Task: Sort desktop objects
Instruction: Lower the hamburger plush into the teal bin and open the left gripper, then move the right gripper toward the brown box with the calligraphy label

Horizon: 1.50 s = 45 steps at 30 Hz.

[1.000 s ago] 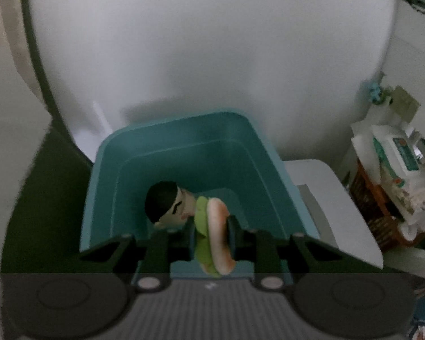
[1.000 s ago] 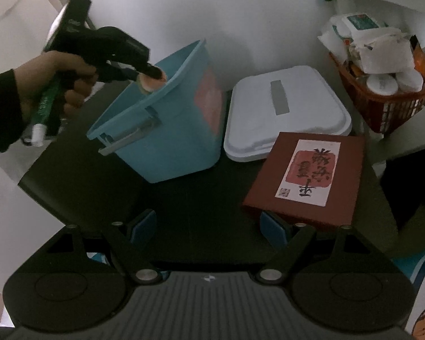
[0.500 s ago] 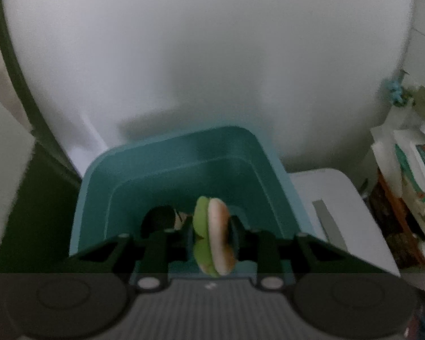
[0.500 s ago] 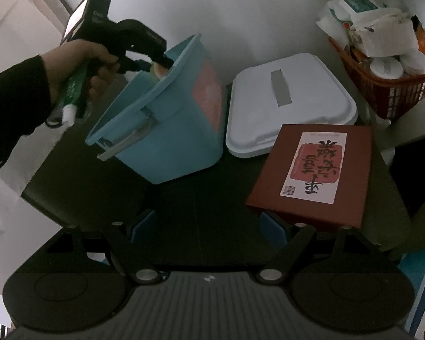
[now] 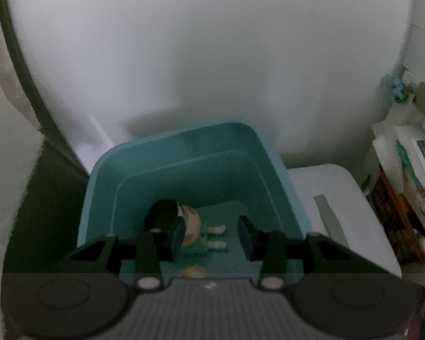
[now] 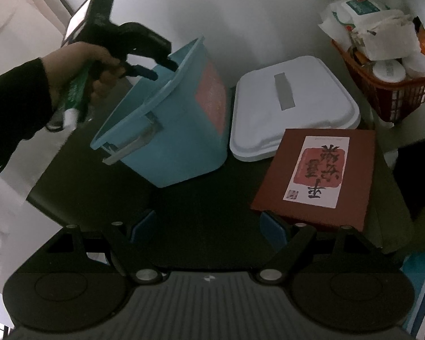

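Note:
My left gripper (image 5: 211,239) is open and empty, held over the blue bin (image 5: 272,161). A doll with black hair (image 5: 189,223) lies on the bin's floor below the fingers. A small pink and green toy (image 5: 192,272) lies at the near wall of the bin, partly hidden by the gripper body. In the right wrist view the left gripper (image 6: 155,70) reaches into the top of the blue bin (image 6: 170,130). My right gripper (image 6: 205,231) is open and empty, low over the dark table, its right finger (image 6: 272,226) next to a red-brown book (image 6: 317,175).
A white lidded box (image 6: 291,104) stands right of the bin, behind the book. An orange basket (image 6: 391,85) full of packets and jars stands at the far right. The white wall is close behind the bin. The dark table's (image 6: 79,181) left edge is near.
My left gripper opened and let go of the pink and green toy, which dropped into the bin. The doll now shows fully. The right gripper barely moved.

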Each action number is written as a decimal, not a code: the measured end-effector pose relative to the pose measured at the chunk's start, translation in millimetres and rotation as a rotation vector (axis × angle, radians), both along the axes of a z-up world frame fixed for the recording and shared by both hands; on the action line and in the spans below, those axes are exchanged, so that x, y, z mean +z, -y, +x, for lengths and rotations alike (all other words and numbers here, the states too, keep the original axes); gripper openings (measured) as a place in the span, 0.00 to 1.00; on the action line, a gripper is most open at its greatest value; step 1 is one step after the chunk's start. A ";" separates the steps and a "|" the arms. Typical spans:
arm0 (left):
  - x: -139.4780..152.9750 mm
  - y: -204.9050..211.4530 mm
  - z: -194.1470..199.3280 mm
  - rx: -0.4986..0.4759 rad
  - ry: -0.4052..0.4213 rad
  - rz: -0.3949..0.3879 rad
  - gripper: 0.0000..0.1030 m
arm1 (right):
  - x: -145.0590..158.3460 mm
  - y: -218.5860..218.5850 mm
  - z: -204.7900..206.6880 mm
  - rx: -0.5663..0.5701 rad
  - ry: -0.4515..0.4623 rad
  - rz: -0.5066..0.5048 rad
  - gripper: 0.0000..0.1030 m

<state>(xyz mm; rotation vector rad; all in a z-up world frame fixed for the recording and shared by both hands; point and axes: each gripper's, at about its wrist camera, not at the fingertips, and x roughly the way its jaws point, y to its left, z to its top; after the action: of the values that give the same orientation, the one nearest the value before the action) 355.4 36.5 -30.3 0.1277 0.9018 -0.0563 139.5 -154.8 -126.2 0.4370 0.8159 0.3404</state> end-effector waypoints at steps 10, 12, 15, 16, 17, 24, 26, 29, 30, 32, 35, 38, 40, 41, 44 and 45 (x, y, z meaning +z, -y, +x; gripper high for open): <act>14.2 -18.2 -36.1 0.026 -0.003 0.002 0.44 | 11.0 4.9 -6.0 -0.011 0.029 -0.014 0.82; 18.4 -19.8 -44.5 0.030 -0.004 0.004 0.45 | 12.9 5.2 -7.8 -0.011 0.036 -0.023 0.82; 24.2 -23.4 -56.7 0.037 -0.001 -0.005 0.47 | 15.9 7.4 -9.9 -0.020 0.046 -0.034 0.82; 27.4 -24.1 -61.0 0.038 0.002 -0.006 0.48 | 17.1 8.4 -11.1 -0.024 0.050 -0.036 0.82; 31.3 -24.8 -63.7 0.037 0.005 -0.006 0.51 | 18.4 9.4 -12.4 -0.029 0.053 -0.038 0.82; 38.1 -32.2 -85.5 0.052 0.032 -0.014 0.57 | 29.8 14.9 -26.0 -0.038 0.094 -0.051 0.82; 40.0 -31.8 -94.4 0.053 0.032 -0.018 0.58 | 32.9 17.6 -29.5 -0.044 0.105 -0.054 0.82; 41.6 -30.0 -108.2 0.049 0.035 -0.020 0.59 | 36.9 21.5 -35.0 -0.057 0.119 -0.066 0.82; 42.2 -28.7 -112.4 0.051 0.041 -0.020 0.61 | 37.9 22.5 -36.6 -0.060 0.122 -0.071 0.82; 44.3 -26.6 -121.0 0.053 0.052 -0.025 0.62 | 39.4 24.4 -39.7 -0.066 0.126 -0.080 0.82; 45.8 -24.6 -130.1 0.056 0.063 -0.043 0.64 | 41.8 26.9 -45.2 -0.065 0.132 -0.086 0.82; 45.3 -20.9 -139.5 0.058 0.068 -0.054 0.66 | 44.9 30.1 -51.9 -0.068 0.143 -0.092 0.82; 45.4 -18.4 -146.3 0.060 0.068 -0.059 0.66 | 46.0 33.2 -56.8 -0.071 0.147 -0.094 0.82; 45.4 -17.2 -150.0 0.062 0.068 -0.062 0.66 | 46.4 35.2 -59.4 -0.073 0.149 -0.094 0.82; 45.9 -14.7 -160.4 0.067 0.071 -0.070 0.66 | 47.8 41.6 -66.9 -0.083 0.152 -0.093 0.82; 46.0 -13.8 -163.6 0.068 0.074 -0.070 0.66 | 48.8 43.8 -69.4 -0.085 0.157 -0.092 0.83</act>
<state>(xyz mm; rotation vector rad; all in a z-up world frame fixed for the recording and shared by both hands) 191.7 50.3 15.7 0.0333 0.8287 -0.0198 70.1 -198.6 -77.5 0.3533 0.6551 0.2534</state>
